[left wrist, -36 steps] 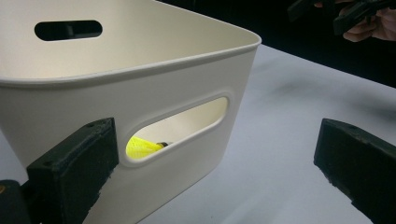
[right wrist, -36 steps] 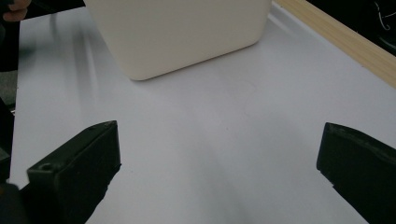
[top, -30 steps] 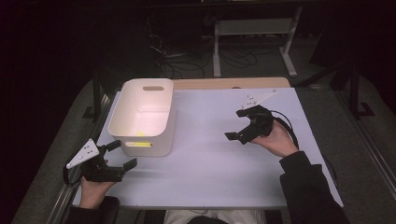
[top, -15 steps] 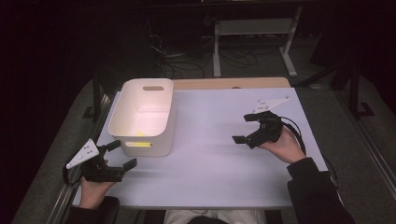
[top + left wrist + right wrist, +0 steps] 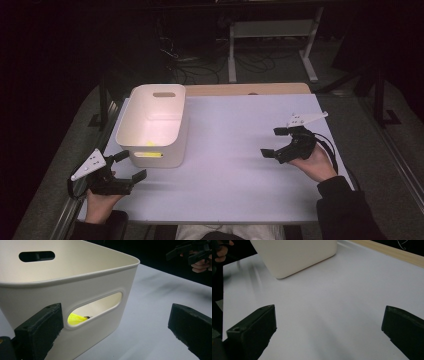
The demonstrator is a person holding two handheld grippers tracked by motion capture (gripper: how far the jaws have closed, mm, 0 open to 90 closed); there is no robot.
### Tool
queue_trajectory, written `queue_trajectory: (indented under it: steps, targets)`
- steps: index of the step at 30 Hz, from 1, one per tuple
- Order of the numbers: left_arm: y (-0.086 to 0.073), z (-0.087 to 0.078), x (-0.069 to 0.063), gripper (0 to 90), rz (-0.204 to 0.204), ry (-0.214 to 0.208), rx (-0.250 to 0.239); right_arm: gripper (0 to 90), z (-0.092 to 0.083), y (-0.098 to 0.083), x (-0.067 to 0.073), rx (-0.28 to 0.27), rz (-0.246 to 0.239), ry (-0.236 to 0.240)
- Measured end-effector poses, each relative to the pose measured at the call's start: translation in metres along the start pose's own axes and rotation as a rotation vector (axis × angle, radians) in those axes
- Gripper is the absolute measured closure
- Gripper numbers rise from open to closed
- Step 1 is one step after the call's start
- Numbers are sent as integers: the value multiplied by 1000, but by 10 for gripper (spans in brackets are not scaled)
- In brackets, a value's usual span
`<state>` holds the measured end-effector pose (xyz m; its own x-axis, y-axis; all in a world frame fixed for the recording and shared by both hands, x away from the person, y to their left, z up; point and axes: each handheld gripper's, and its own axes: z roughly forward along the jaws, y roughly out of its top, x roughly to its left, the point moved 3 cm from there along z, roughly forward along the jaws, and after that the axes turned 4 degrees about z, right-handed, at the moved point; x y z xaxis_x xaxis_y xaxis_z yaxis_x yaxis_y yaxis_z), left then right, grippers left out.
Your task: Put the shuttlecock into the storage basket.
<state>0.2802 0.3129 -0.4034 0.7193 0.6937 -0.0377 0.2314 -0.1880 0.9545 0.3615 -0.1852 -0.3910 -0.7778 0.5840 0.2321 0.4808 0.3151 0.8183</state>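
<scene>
Both grippers hovering wide apart over the pale worktop (image 5: 235,150)

The left gripper (image 5: 129,167) is sitting spread just beside the cream plastic handled bin (image 5: 155,125) holding a yellow object (image 5: 75,318); the right gripper (image 5: 274,142) is hanging spread and empty, well apart from it.

White bin (image 5: 131,131) at table's (image 5: 235,190) left; open left tongs (image 5: 126,166) beside it, right tongs (image 5: 275,142) well apart.

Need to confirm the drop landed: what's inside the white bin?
A yellow object shows through the white bin's handle slot, on its floor. The bin's walls hide the rest of it.
</scene>
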Motion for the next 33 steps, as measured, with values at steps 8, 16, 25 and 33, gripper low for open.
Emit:
queue_trajectory:
  steps: [8,16,25,33]
  targets:
    - [0,0,0,0,0,0,0,0,-8,-8,-1,-27,3,-15]
    - [0,0,0,0,0,2,-1,0,-17,-21,-5,-58,28,-28]
    - [0,0,0,0,-1,-2,1,0,-28,-43,-9,-75,53,-78]
    - [0,0,0,0,-2,-1,1,0,-38,-62,-10,-89,56,-119]
